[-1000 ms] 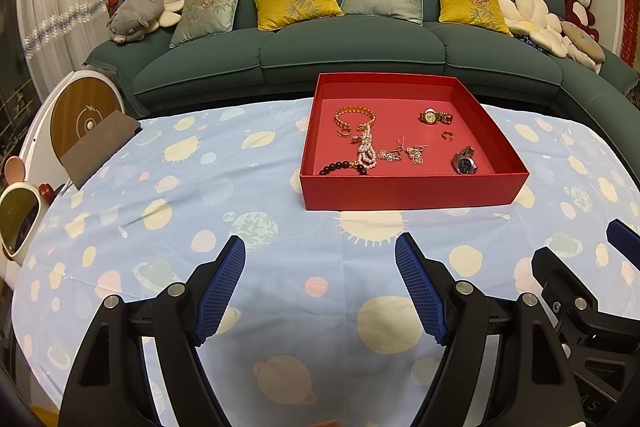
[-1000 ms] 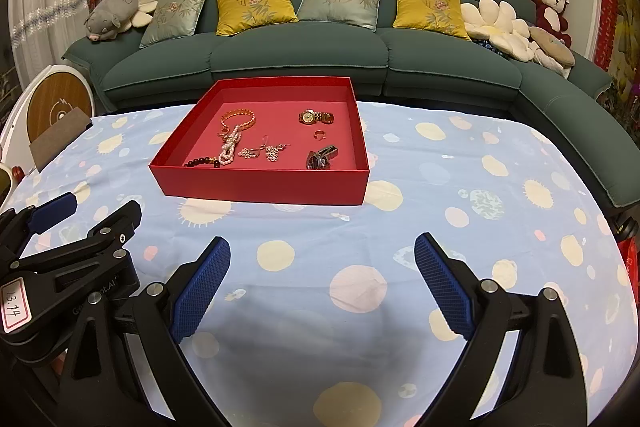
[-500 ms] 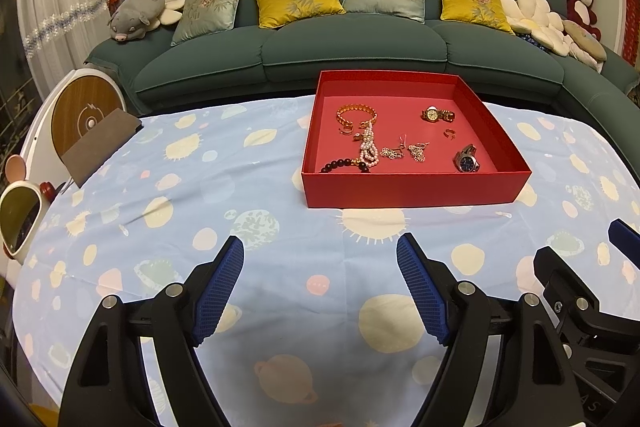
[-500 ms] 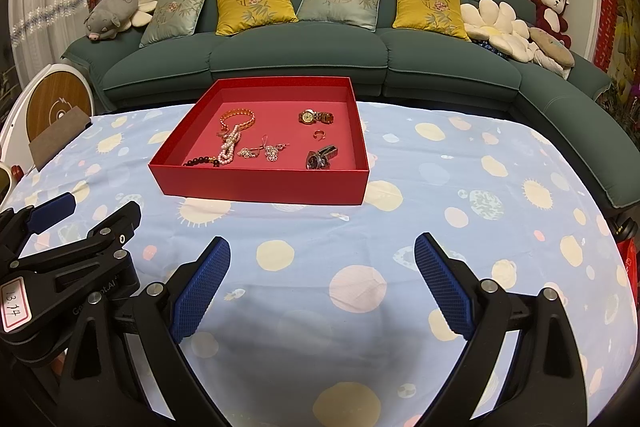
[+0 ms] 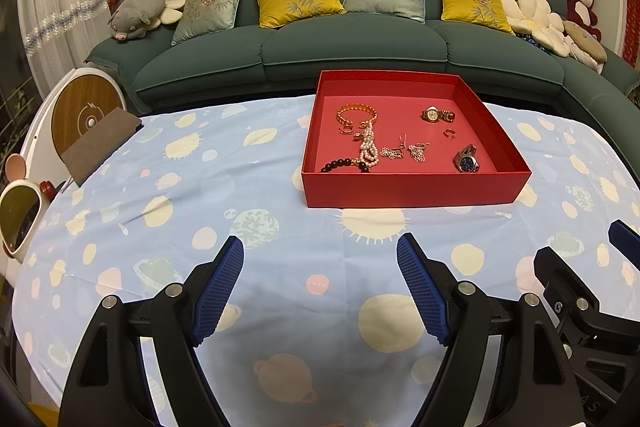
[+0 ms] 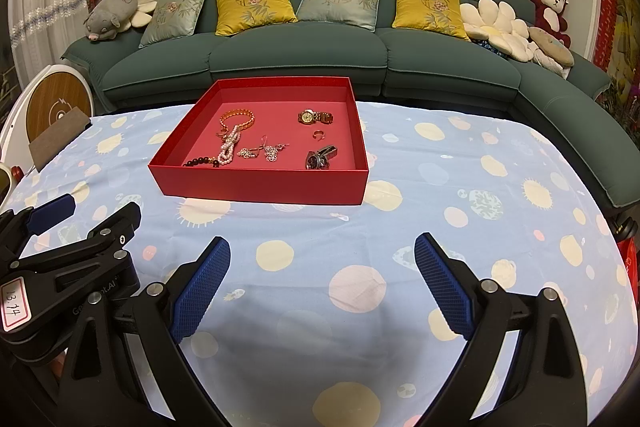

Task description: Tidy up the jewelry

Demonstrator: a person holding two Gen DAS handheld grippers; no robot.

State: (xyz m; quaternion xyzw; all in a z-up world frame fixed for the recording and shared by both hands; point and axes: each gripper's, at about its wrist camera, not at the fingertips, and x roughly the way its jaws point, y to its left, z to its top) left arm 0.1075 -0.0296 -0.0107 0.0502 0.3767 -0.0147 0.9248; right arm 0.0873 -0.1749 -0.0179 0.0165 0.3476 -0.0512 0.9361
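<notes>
A shallow red tray [image 5: 412,189] [image 6: 260,185] stands on the blue patterned tablecloth. Inside lie a gold chain bracelet [image 5: 356,113], a pearl strand [image 5: 369,149], dark beads [image 5: 340,163], two silvery earrings [image 5: 404,151], a gold watch [image 5: 436,114], a small ring [image 5: 450,133] and a blue-faced watch [image 5: 466,159]. My left gripper [image 5: 320,277] hovers open over the cloth, well short of the tray, nothing between its blue pads. My right gripper [image 6: 322,281] is likewise open and empty, beside the left one.
A green sofa [image 5: 360,43] with yellow and grey cushions and plush toys runs behind the table. A brown pad [image 5: 100,143] and a round white device [image 5: 84,107] sit at the table's left edge, a small mirror [image 5: 18,217] below them.
</notes>
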